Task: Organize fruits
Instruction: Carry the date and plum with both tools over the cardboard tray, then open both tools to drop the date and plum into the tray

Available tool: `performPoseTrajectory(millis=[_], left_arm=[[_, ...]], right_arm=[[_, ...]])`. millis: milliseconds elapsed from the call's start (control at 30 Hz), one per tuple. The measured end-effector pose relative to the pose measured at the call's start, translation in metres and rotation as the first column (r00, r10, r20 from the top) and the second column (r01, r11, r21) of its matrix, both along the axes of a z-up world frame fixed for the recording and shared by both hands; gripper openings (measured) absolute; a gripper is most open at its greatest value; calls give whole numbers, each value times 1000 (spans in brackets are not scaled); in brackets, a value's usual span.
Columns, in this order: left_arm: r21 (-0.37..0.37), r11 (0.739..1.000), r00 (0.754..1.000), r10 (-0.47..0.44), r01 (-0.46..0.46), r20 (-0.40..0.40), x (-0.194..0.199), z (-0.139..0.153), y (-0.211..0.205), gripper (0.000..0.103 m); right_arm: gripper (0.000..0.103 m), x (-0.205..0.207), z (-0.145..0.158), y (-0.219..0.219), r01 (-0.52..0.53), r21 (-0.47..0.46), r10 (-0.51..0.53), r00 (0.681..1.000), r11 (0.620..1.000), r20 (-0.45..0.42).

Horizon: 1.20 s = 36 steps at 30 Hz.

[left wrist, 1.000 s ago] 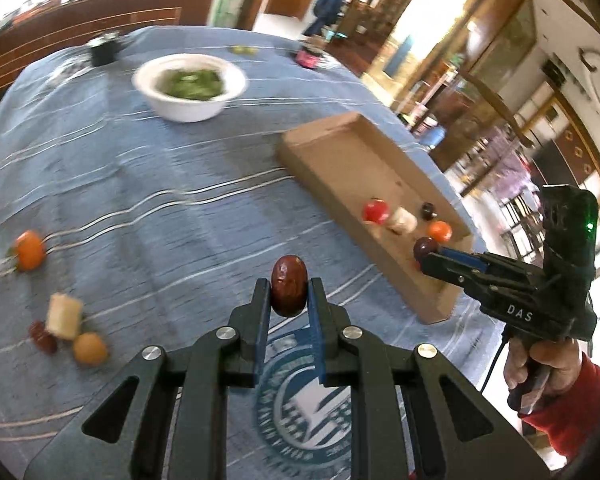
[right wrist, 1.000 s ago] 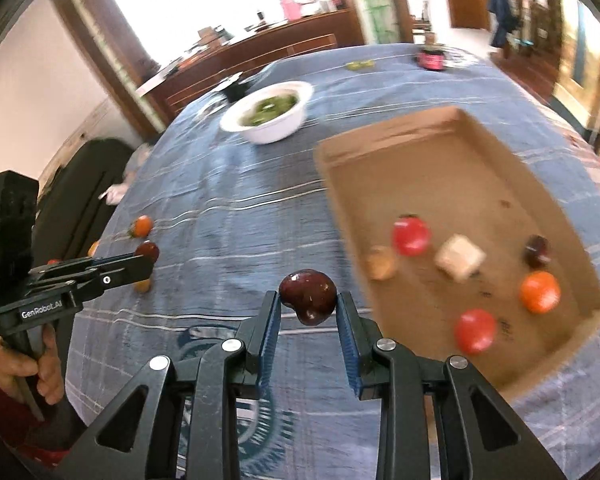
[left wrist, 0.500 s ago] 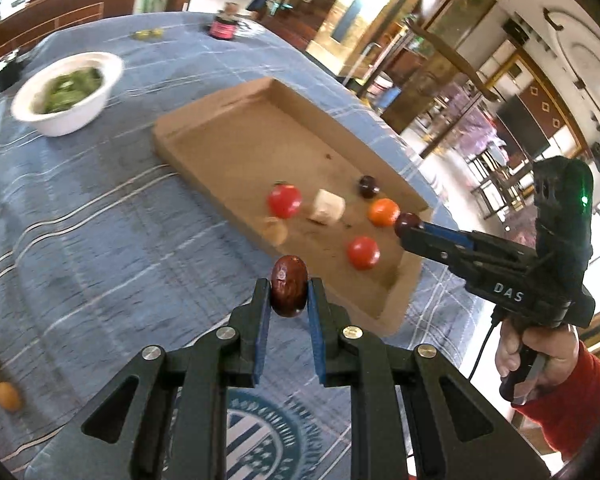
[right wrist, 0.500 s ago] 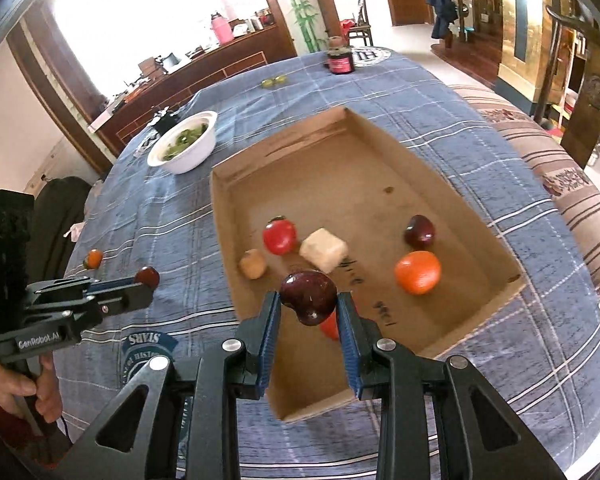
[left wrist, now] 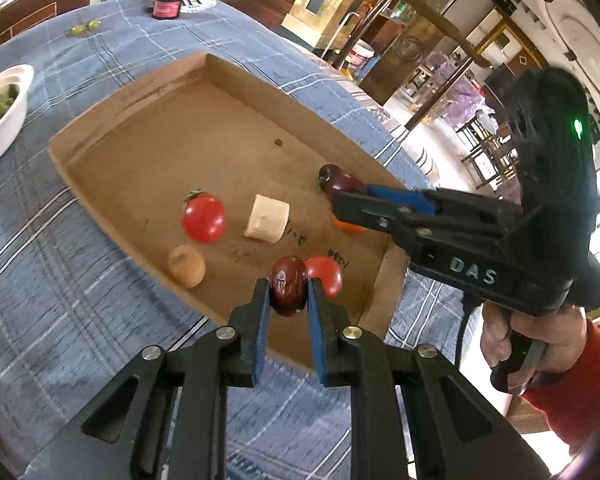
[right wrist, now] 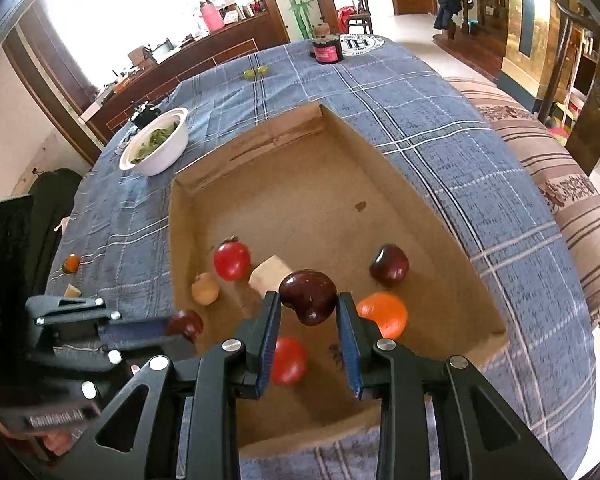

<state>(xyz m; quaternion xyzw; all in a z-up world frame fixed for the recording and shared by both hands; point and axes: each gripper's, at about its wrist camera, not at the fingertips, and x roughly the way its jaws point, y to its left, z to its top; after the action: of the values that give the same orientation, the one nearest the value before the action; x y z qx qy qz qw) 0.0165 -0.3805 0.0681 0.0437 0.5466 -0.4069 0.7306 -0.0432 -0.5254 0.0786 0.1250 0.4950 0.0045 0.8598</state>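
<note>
My left gripper (left wrist: 287, 286) is shut on an oval brown-red date (left wrist: 287, 294) and hangs over the near end of the cardboard tray (left wrist: 140, 120). My right gripper (right wrist: 308, 300) is shut on a dark red cherry (right wrist: 309, 294) above the tray (right wrist: 260, 136), beside the left gripper (right wrist: 180, 328). The right gripper (left wrist: 340, 196) also shows in the left wrist view, over the tray's right side. In the tray lie two red tomatoes (right wrist: 232, 260) (right wrist: 288, 360), a white cube (right wrist: 270, 278), a tan fruit (right wrist: 205, 289), an orange fruit (right wrist: 382, 314) and a dark cherry (right wrist: 389, 266).
The tray lies on a blue checked tablecloth (right wrist: 380, 92). A white bowl of greens (right wrist: 156, 148) stands left of the tray. A dark jar (right wrist: 327, 50) and green grapes (right wrist: 255, 73) are at the far end. An orange fruit (right wrist: 71, 263) and a pale cube (right wrist: 72, 291) lie on the cloth at left.
Both grippers have travelled from above the cloth to above the tray, each still holding its fruit. The tray now fills both views.
</note>
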Motion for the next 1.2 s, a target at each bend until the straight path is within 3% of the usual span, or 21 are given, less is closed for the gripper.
performPoseTrajectory(millis=[500,1100,1167,1200], left_arm=[[57,998,999,29,-27,-32,11,-26,-18,15],[93,995,999,47,-44,-26,13,-34,-22,15],[92,995,999,45,-42,-25,13,-34,-22,15],[84,996,999,44,-42,-29,13,-33,-21,17]], right_arm=[[30,50,-27,-1,-54,-40,50,996,998,-76],[32,57,-43,4,-80,-67,72,991,995,-117],[36,56,-42,3,-70,-67,61,991,995,-118],[44,55,-41,1,-65,-68,57,992,996,-116]])
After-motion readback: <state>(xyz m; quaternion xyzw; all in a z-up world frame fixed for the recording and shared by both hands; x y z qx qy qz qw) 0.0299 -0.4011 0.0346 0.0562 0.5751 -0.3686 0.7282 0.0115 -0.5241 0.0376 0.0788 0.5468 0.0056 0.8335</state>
